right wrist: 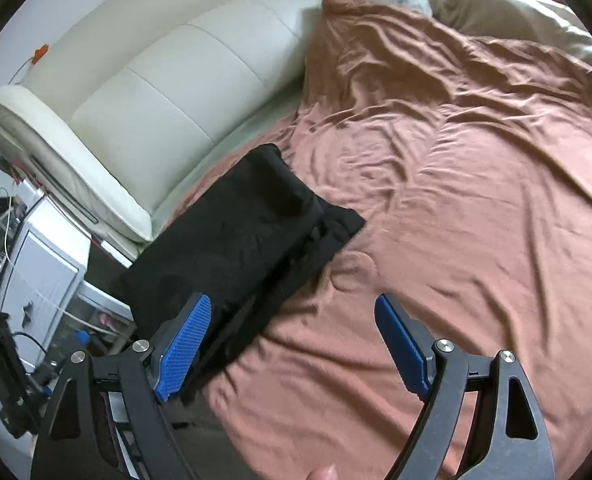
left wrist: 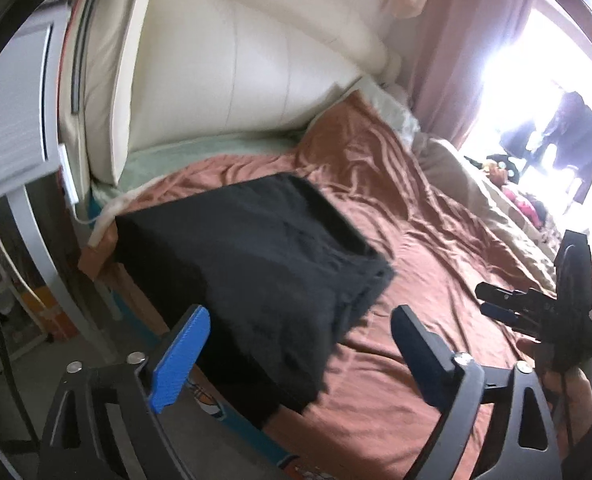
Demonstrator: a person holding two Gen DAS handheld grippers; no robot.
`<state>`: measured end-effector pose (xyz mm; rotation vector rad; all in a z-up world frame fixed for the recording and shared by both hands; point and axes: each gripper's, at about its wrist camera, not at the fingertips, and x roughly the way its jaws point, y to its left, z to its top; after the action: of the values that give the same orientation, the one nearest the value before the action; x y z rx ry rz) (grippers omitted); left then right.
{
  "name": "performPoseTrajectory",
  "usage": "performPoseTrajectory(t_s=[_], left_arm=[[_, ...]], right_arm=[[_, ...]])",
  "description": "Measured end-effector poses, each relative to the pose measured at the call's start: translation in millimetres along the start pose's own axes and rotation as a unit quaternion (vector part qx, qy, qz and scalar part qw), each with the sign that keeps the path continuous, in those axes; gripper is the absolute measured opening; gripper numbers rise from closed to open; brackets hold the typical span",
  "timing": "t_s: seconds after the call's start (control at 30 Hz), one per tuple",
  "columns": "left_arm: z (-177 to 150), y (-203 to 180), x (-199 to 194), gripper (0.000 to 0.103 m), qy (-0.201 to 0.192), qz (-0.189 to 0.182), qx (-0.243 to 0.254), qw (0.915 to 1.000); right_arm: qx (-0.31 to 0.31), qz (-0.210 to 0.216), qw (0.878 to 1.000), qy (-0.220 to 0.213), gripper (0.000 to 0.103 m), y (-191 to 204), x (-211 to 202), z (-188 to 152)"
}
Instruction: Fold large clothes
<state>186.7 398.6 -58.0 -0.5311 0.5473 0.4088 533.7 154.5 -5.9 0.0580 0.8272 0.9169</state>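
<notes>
A black garment (left wrist: 252, 264) lies folded into a flat rectangle near the left edge of the bed, on a rust-brown blanket (left wrist: 415, 240). It also shows in the right wrist view (right wrist: 248, 240), with its near end hanging over the bed's edge. My left gripper (left wrist: 299, 328) is open and empty, held above the garment's near end. My right gripper (right wrist: 292, 320) is open and empty, above the garment's right edge and the blanket (right wrist: 455, 200). The right gripper also shows in the left wrist view (left wrist: 491, 300), off to the right.
A cream padded headboard (left wrist: 224, 72) runs along the far side of the bed. A white bedside cabinet (right wrist: 44, 264) with cables stands left of the bed. Beige bedding (left wrist: 475, 200) is bunched at the far right, near a bright window (left wrist: 555, 60).
</notes>
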Motion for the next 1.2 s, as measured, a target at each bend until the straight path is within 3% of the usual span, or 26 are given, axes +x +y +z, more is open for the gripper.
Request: performPoseTrajectory(t_s=[0.13, 0.27, 0.57, 1.2], left_arm=[[-9.1, -23.3, -35.1, 0.099, -0.012, -0.012, 0.022, 0.9996], [-17.0, -43.6, -63.6, 0.103, -0.012, -0.032, 0.038, 0.9987], [-45.1, -88.8, -127.3, 0.103, -0.041, -0.074, 0.105, 0.9908], [-130.7, -104.9, -200.3, 0.103, -0.042, -0.105, 0.164, 0.9799]], right_arm=[[0.001, -0.025, 0.999, -0.029, 0.085, 7.8, -59.4, -17.3], [-0.025, -0.055, 0.997, -0.048, 0.103, 18.0, -104.7, -46.3], [-0.034, -0.083, 0.99, -0.107, 0.103, 29.7, -204.6, -114.2], [-0.06, -0.115, 0.98, -0.154, 0.103, 42.5, -314.5, -249.1]])
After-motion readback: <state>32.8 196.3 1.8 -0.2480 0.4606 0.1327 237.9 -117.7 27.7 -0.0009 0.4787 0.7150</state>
